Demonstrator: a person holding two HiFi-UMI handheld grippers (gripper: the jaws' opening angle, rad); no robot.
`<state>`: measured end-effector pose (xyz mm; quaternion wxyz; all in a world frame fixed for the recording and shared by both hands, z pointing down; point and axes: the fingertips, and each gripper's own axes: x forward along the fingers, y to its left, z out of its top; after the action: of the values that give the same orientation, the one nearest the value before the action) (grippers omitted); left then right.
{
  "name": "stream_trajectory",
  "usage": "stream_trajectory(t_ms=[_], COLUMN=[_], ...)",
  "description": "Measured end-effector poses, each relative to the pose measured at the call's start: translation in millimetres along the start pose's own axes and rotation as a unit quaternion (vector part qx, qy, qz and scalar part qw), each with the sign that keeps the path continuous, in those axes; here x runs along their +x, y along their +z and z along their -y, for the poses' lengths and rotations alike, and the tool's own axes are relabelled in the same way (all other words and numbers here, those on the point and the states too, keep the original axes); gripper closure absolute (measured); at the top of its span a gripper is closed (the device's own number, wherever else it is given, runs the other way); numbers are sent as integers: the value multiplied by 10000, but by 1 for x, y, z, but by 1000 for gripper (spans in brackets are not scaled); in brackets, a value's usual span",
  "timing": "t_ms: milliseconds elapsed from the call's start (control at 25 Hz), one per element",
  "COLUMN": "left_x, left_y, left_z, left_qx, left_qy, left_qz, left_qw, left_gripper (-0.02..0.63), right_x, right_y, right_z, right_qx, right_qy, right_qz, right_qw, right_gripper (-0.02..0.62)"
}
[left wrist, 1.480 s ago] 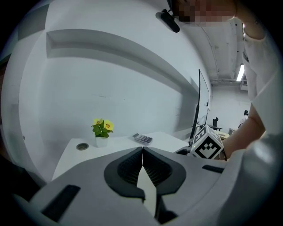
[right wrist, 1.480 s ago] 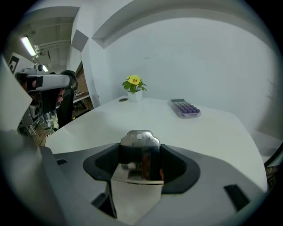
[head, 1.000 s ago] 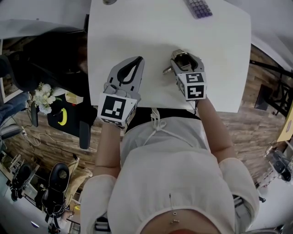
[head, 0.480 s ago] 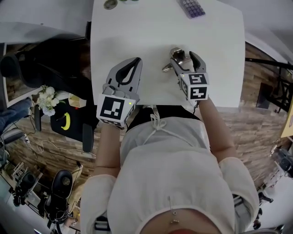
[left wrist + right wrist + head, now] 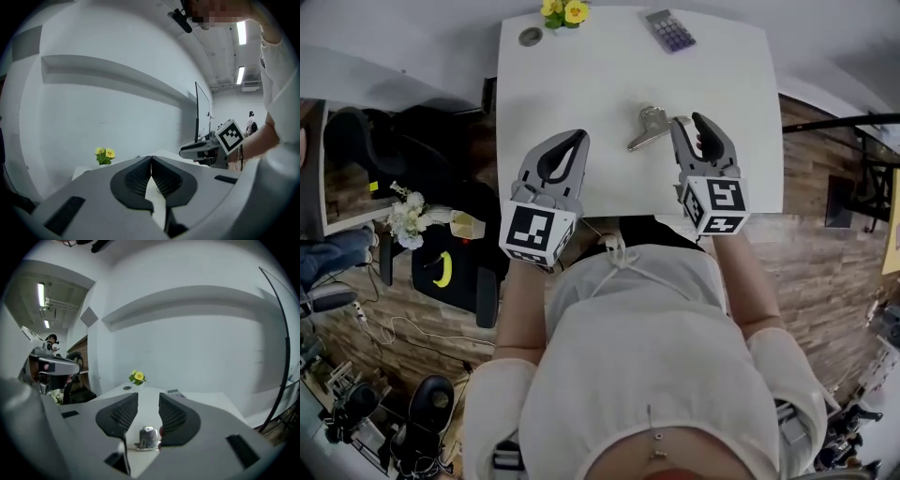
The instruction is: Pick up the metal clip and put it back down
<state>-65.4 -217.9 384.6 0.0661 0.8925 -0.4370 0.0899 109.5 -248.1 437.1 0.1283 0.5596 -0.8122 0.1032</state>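
The metal clip (image 5: 648, 125) lies flat on the white table (image 5: 581, 75), just left of my right gripper's (image 5: 688, 121) left finger. From the right gripper view the clip (image 5: 148, 437) shows low in the gap between the jaws, untouched by either pad. The right gripper (image 5: 148, 399) has its jaws closing, still apart, with nothing pressed between them. My left gripper (image 5: 577, 138) hovers over the table's near left part, well apart from the clip. In the left gripper view its pads (image 5: 151, 164) meet with nothing between them.
Yellow flowers (image 5: 562, 11) stand at the table's far edge beside a small round object (image 5: 531, 37). A grey keypad (image 5: 667, 30) lies at the far right. The table's near edge runs just in front of the person's body; chairs and clutter fill the floor at left.
The right gripper's jaws opened off the clip and drew back toward the person. The clip now lies on the table beside them. The left gripper has stayed shut in place.
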Motion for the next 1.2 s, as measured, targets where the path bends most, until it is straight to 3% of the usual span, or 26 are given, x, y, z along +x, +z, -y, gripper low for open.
stream_trajectory(t_ms=[120, 240, 400, 720, 1200], left_x=[-13, -29, -49, -73, -83], left_y=[12, 20, 31, 43, 51], left_z=[6, 11, 16, 30, 32], left_qx=[90, 74, 125, 238, 277], left_qy=[7, 57, 89, 59, 46], left_qz=[113, 172, 304, 442, 584], left_qw=[9999, 9998, 9994, 9987, 9979], left_gripper=[588, 588, 588, 588, 588], right_x=[-26, -55, -85, -119, -127], right_y=[24, 42, 54, 53, 65], right_z=[3, 3, -6, -31, -40], right_qx=[-91, -254, -397, -619, -459], right_qy=[-242, -461, -485, -101, -70], right_qz=[375, 765, 1034, 1119, 1281], right_qw=[9990, 9957, 9927, 9917, 9907], right_gripper=[494, 589, 589, 592, 594])
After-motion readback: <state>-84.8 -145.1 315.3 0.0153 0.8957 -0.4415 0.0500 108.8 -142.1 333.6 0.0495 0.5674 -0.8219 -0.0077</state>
